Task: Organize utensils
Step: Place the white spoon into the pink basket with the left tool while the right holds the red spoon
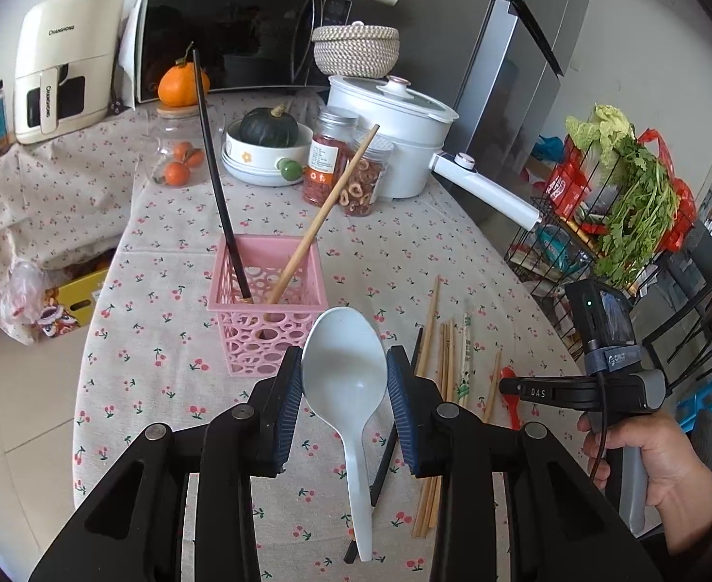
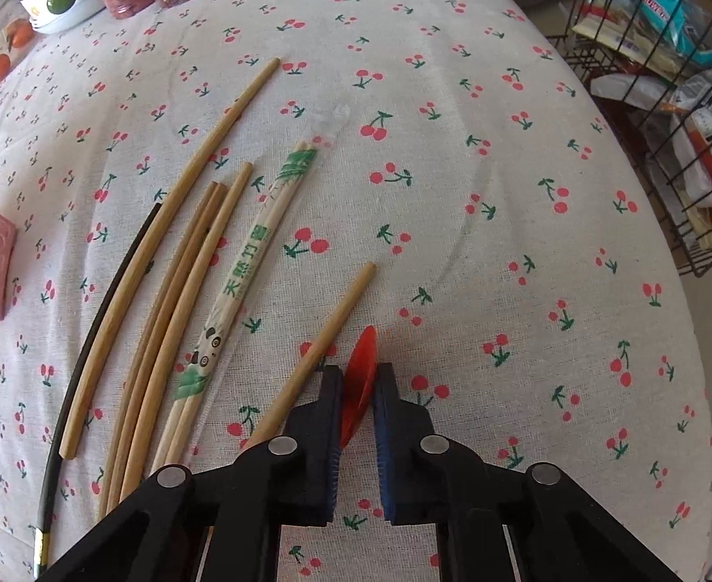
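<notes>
Two wrist views of a utensil-sorting task, partly complete. The pink basket [image 1: 267, 291] stands on the table [image 1: 171, 223] and already holds two chopsticks, a black chopstick [image 1: 218, 179] and a wooden chopstick [image 1: 324, 213], each leaning against its rim. The left hand-held gripper [image 1: 344, 388] is closed on the bowl of a white spoon [image 1: 346, 383], its pads pressing the bowl's two sides; the handle hangs down toward the camera, and the spoon is off the cloth, in front of the basket and not yet in it. The right hand-held gripper [image 2: 358, 397] points steeply down at the table with its jaws almost together, clamped on the edge of a red spoon [image 2: 360, 378] that appears to be at the cloth. Left to sort, just beside the right gripper: several loose chopsticks [image 2: 171, 262], a wrapped pair [image 2: 244, 281], a single stick [image 2: 327, 334] and a second black stick [image 2: 99, 320]. By this evidence, two pieces are stowed, two are in hand, and most remain on the table.
</notes>
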Action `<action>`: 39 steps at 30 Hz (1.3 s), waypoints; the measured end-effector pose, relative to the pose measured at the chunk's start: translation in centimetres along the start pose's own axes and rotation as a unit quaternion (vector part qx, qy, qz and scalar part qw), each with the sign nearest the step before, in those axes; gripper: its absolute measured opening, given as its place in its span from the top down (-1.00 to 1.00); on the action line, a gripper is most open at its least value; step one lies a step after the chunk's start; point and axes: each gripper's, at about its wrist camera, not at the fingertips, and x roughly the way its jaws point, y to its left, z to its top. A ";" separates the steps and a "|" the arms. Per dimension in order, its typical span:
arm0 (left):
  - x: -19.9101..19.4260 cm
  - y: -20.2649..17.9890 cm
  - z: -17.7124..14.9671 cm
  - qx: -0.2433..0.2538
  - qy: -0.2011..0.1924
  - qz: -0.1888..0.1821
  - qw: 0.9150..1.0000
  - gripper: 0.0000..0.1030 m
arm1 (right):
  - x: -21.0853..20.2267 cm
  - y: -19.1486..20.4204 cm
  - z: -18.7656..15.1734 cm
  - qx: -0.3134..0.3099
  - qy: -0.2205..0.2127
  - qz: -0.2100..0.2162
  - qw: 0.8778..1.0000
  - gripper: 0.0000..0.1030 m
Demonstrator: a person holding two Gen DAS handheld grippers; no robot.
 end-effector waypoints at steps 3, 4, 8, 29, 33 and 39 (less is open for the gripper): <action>-1.0 0.2 0.3 -0.001 -0.015 -0.003 1.000 0.29 | -0.6 -0.2 -0.4 0.005 -0.011 0.015 1.000 0.92; -1.4 0.3 0.5 -0.001 -0.023 -0.004 1.000 0.29 | -1.1 -0.2 -0.5 0.004 -0.019 0.016 1.000 0.92; -3.8 0.5 1.4 -0.002 -0.064 -0.003 0.998 0.29 | -4.0 -0.3 -0.9 0.003 -0.065 0.029 0.997 0.92; -2.9 2.5 6.6 0.035 -0.273 0.056 0.960 0.29 | -10.4 3.3 -0.6 -0.025 -0.220 0.060 0.973 0.92; -0.8 3.2 6.6 0.037 -0.280 0.067 0.957 0.29 | -10.0 4.0 0.0 -0.032 -0.226 0.065 0.971 0.92; 1.4 4.1 6.7 0.037 -0.271 0.073 0.959 0.29 | -9.5 5.0 0.7 -0.045 -0.234 0.066 0.969 0.92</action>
